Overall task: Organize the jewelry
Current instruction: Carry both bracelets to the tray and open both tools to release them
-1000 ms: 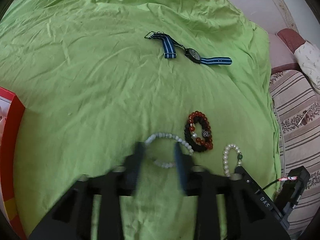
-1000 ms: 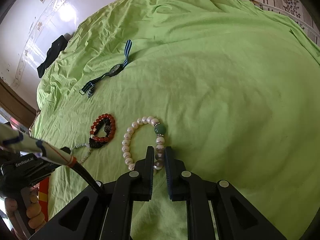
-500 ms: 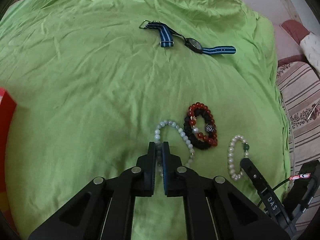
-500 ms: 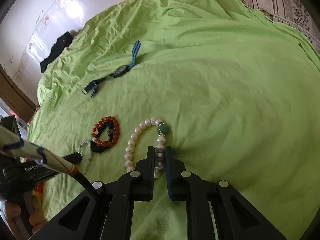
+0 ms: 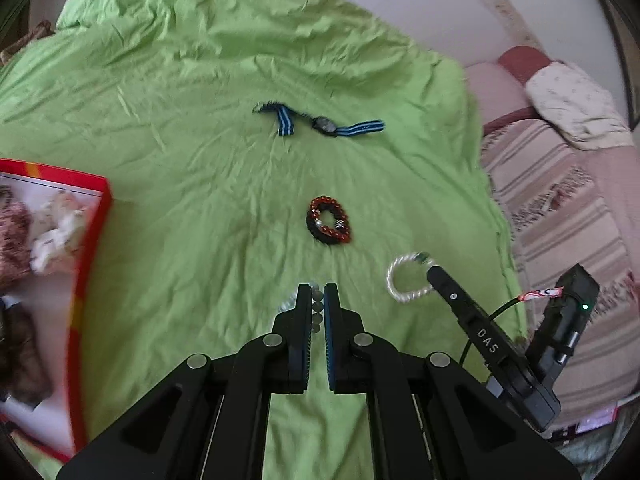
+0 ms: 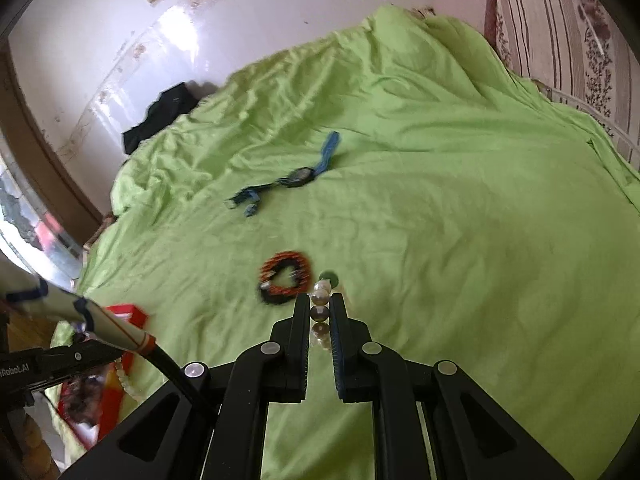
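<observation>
My left gripper [image 5: 317,294] is shut on a pale grey-green bead bracelet [image 5: 317,307] and holds it lifted above the green sheet. My right gripper [image 6: 320,302] is shut on a white pearl bracelet [image 6: 320,312] with a green bead [image 6: 329,279], also lifted; that bracelet shows in the left wrist view [image 5: 404,280]. A red and black bead bracelet [image 5: 330,226] lies on the sheet ahead, also in the right wrist view [image 6: 285,278]. A blue-striped watch [image 5: 324,124] lies farther back, also in the right wrist view [image 6: 298,176].
A red-rimmed box [image 5: 48,272] with a picture sits at the left on the green sheet [image 5: 180,160]. It shows in the right wrist view [image 6: 120,328] beyond the left gripper. A striped mattress and pillow [image 5: 572,184] lie to the right. A black garment [image 6: 160,116] lies by the wall.
Both grippers have risen from the sheet with their bracelets held. The left gripper closed on the pale bracelet a second ago. The red box has come into view.
</observation>
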Action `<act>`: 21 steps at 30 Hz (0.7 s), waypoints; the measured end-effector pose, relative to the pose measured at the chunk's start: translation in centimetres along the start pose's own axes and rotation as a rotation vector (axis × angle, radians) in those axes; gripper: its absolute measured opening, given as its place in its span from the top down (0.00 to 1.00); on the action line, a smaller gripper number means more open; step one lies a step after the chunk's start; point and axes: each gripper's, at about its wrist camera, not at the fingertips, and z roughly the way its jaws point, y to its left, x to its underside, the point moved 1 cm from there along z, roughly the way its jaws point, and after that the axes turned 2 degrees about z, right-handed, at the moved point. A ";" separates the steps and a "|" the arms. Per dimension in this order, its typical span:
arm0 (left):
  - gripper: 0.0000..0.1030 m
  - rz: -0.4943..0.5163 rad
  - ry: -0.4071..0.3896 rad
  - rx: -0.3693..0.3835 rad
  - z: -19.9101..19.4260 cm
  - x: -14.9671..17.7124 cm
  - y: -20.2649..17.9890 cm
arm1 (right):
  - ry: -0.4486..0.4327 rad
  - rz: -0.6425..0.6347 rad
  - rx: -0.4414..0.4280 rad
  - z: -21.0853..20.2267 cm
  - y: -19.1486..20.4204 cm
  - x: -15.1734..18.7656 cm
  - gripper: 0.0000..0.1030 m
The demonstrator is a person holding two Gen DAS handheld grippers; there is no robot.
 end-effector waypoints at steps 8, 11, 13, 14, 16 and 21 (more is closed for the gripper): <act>0.95 0.033 -0.079 -0.031 -8.7 2.7 1.8 | 0.013 -0.092 -0.053 -5.2 5.4 1.9 0.90; 0.95 0.009 -0.095 -0.053 -11.1 3.5 3.6 | 0.010 -0.136 -0.066 -6.6 7.8 2.5 0.90; 0.95 -0.011 -0.107 -0.068 -12.6 4.0 5.1 | 0.009 -0.166 -0.071 -7.2 9.3 2.9 0.90; 0.95 -0.027 -0.115 -0.082 -13.4 4.2 6.2 | 0.011 -0.184 -0.076 -7.3 10.2 3.2 0.90; 0.95 -0.058 -0.125 -0.101 -14.7 4.5 8.0 | 0.019 -0.209 -0.086 -7.5 11.8 3.7 0.90; 0.95 -0.118 -0.144 -0.169 -17.6 5.1 13.4 | 0.057 -0.267 -0.128 -7.2 15.7 5.1 0.90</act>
